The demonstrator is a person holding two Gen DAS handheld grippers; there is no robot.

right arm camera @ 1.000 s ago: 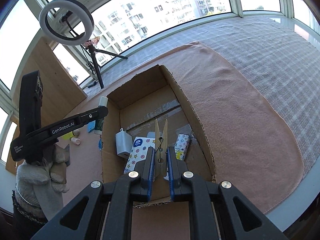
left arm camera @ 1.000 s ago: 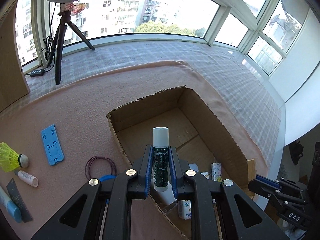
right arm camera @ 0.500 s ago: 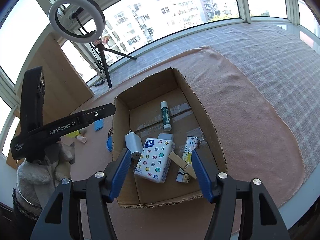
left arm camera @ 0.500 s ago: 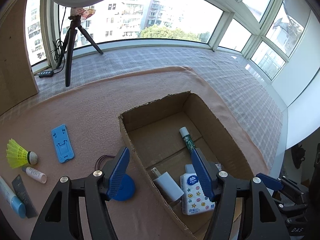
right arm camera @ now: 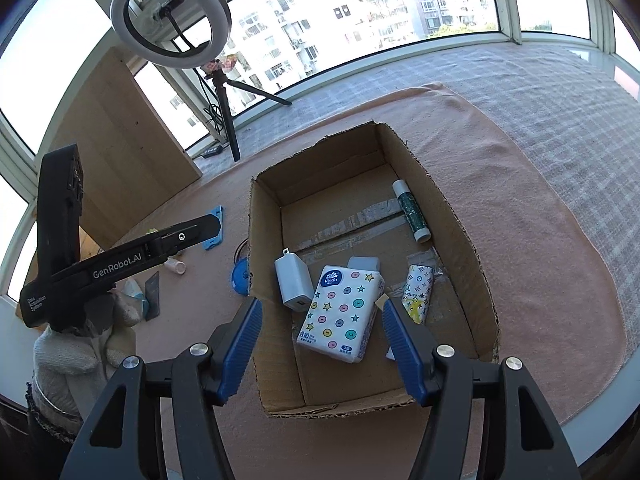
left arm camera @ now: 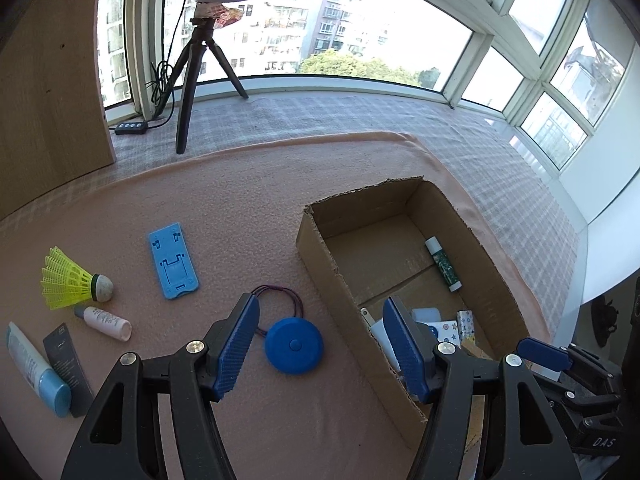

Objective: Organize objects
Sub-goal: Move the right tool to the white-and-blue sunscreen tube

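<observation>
We log a cardboard box (right arm camera: 460, 216) on the bench's pink cloth (left arm camera: 248, 200). Inside it: a glue stick (right arm camera: 411, 211) lying along the right wall, a white charger (right arm camera: 293, 282), a tissue pack (right arm camera: 342, 314) with stars and buttons, and a small patterned packet (right arm camera: 417, 293).

Outside, left of the box, we list a blue round case (left arm camera: 294, 345), a blue phone stand (left arm camera: 173, 260), a yellow shuttlecock (left arm camera: 72, 280), a small white bottle (left arm camera: 105, 322) and a blue tube (left arm camera: 38, 370).

Our left gripper (left arm camera: 320, 346) stands open and empty above the round case and the box's left wall; its jaws have just been opening. Our right gripper (right arm camera: 322, 348) stands open over the tissue pack, holding nothing, likewise just opened.
</observation>
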